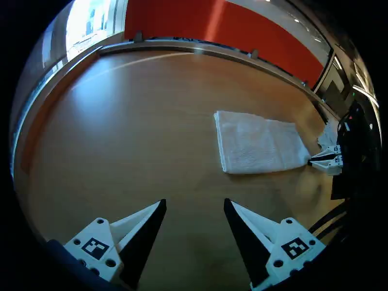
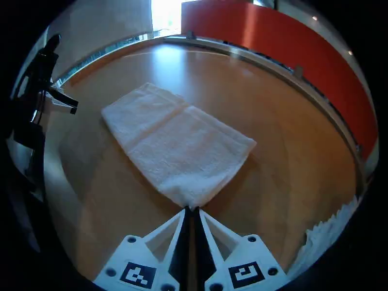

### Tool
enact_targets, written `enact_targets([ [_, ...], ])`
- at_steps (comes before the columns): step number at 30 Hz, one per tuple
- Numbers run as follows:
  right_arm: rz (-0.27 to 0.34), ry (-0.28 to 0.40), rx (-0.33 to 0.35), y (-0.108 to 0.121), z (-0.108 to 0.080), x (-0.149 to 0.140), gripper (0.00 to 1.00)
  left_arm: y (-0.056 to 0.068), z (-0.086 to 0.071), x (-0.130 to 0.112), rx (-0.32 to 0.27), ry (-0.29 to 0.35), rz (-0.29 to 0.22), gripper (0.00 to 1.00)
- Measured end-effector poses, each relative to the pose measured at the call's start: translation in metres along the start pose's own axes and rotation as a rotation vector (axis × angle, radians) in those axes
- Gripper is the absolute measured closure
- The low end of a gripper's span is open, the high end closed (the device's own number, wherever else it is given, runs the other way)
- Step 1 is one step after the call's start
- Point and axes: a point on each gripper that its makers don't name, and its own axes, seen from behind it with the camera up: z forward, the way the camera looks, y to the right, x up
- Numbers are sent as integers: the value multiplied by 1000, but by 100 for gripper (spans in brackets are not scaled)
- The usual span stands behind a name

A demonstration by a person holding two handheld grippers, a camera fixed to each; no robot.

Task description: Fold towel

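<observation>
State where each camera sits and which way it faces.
Left gripper view: on the left gripper, facing across the table toward the towel; own open fingers below.
Right gripper view: on the right gripper, facing the towel up close; own fingers shut on its corner.
Shared: towel, table, red wall; each shows the other gripper.

The left gripper view's camera sits behind and above the left tool (image 1: 194, 201). It looks forward and down over the wooden counter (image 1: 121, 136) towards the red wall panel (image 1: 194, 19). The towel (image 1: 257, 143) lies well ahead on its right, with the right tool (image 1: 313, 161) small at the towel's far corner. The right gripper view's camera rides low and close, with a towel corner right at its fingertips. It faces across the same counter to the same red panel. Both views share towel, counter and panel, and each sees the other tool far off.
</observation>
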Motion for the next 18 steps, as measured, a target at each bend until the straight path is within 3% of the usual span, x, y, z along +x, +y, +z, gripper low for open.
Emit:
enact_targets([
  [10,-51,72,-33,2,-20,50,95,-5,-10,3,3,17,-24,12],
  [18,-146,139,-41,-6,-35,106,95,-13,-23,6,10,35,-51,13],
])
